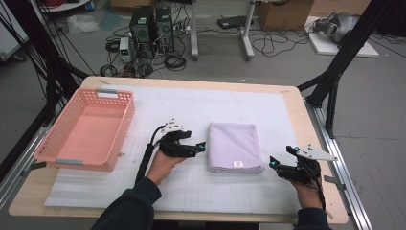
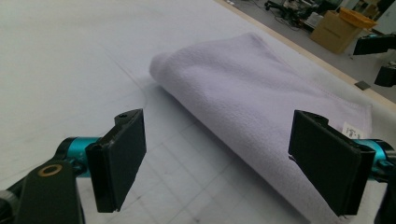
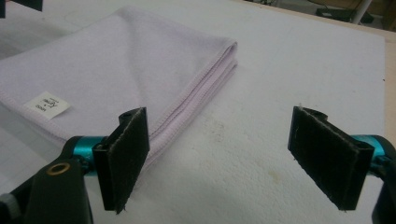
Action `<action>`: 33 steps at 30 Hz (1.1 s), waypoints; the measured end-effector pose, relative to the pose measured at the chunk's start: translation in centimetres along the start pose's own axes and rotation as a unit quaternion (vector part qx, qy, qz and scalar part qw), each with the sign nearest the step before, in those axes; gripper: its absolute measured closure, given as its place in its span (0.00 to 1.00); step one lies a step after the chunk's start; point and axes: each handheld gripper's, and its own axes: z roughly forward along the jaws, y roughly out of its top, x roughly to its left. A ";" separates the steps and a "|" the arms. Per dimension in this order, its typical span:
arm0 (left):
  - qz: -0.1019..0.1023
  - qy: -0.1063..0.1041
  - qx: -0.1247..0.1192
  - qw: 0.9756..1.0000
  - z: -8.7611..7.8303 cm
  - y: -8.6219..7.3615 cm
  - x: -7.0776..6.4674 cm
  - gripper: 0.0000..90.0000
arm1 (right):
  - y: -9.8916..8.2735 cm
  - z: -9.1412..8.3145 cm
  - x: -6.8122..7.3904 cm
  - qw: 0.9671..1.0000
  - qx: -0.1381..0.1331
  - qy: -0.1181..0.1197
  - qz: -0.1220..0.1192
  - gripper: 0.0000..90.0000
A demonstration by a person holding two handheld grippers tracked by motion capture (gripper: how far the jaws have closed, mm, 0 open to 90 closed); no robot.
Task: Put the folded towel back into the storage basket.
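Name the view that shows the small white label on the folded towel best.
The right gripper view: the label lies large and unobstructed on the towel, though its print is unreadable. The high view shows it as a tiny patch; the left gripper view shows it beside a jaw.

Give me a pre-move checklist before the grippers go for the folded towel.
1. Left gripper open: ok, its jaws stand wide apart in the left gripper view.
2. Right gripper open: ok, its jaws are spread and hold nothing.
3. Towel folded and flat on the white mat: ok, with its label at the near edge.
4. Grippers flank the towel: ok, one on each side, both apart from the cloth.
5. Pink basket ready: ok, it sits at the table's left and nothing shows in it.
6. Layers of the towel's edge lined up: cannot tell for every side.
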 end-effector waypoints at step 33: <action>-0.040 -0.013 0.100 0.994 6.4 -0.1 -1.3 0.57 | 0.0 0.3 0.1 1.000 0.010 0.006 0.002 0.22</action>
